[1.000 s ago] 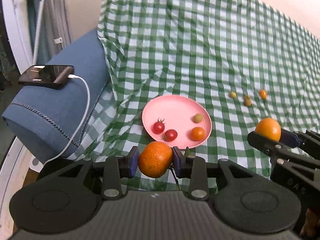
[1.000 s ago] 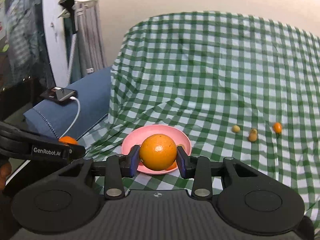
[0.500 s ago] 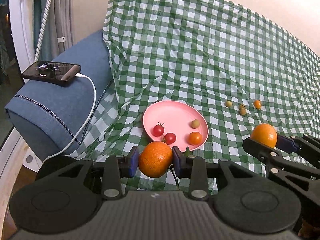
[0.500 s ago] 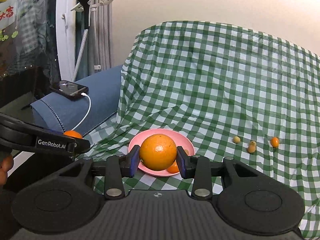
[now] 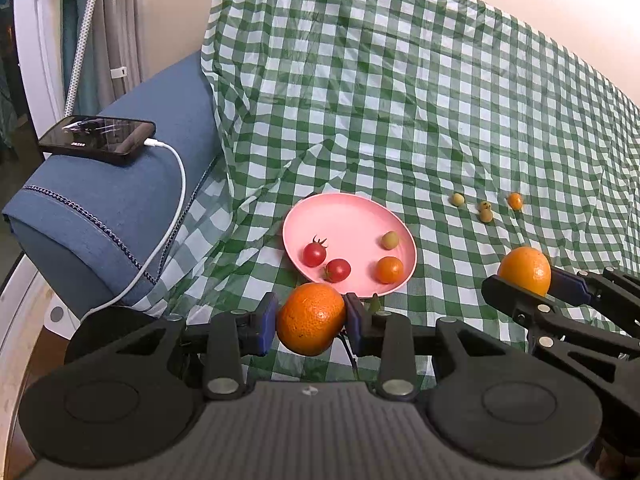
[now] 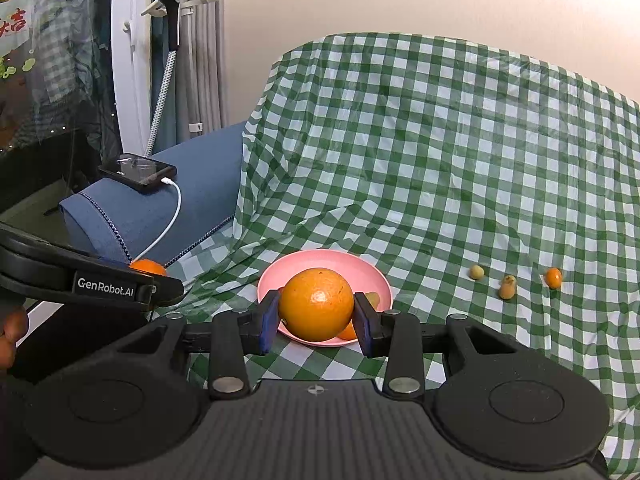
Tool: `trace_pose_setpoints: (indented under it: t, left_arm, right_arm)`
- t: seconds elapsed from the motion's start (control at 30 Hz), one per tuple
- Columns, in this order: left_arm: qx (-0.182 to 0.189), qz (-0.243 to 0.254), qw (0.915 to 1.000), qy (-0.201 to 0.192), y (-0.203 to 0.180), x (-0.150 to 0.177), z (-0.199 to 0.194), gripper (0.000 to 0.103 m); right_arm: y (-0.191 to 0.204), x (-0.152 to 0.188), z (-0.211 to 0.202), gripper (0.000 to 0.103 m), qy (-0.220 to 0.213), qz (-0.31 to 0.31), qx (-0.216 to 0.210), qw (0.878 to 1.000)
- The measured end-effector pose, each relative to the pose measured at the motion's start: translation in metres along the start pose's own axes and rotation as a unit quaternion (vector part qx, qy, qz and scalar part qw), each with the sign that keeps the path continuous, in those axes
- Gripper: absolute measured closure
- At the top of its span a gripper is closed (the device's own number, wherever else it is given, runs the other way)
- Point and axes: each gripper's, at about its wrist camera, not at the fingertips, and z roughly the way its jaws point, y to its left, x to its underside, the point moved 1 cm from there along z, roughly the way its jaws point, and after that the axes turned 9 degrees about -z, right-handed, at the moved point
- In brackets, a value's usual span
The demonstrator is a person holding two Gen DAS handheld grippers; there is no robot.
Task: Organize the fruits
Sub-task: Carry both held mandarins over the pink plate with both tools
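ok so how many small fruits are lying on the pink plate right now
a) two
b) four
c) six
b) the pink plate holds four: two red cherry tomatoes, a small orange fruit and a small green fruit, as the left wrist view shows.

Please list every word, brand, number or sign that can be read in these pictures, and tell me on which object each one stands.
"GenRobot.AI": white letters on the side of the black left gripper, seen in the right wrist view.
"大吉": red characters on a poster behind the glass at far left; its other marks are too blurred to read.
The black smartphone on the blue cushion shows small screen text, too small to read.
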Motion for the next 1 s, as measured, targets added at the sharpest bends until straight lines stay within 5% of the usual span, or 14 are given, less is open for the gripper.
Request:
trace_pose_setpoints:
  t: [0.67,1.0]
  left_arm:
    - [-0.011,-0.011,0.9996,0.024,0.001,-0.01,0.025,0.064]
    - [-0.021,-0.023,0.9994,0.016,0.0,-0.045,0.054,0.064]
  right_arm:
    - [-0.012,0.002,0.021,0.063,0.025,0.012,-0.007,1.0]
    - [-0.041,-0.003,0.06,0.063,0.042,0.054,0.017,0.997]
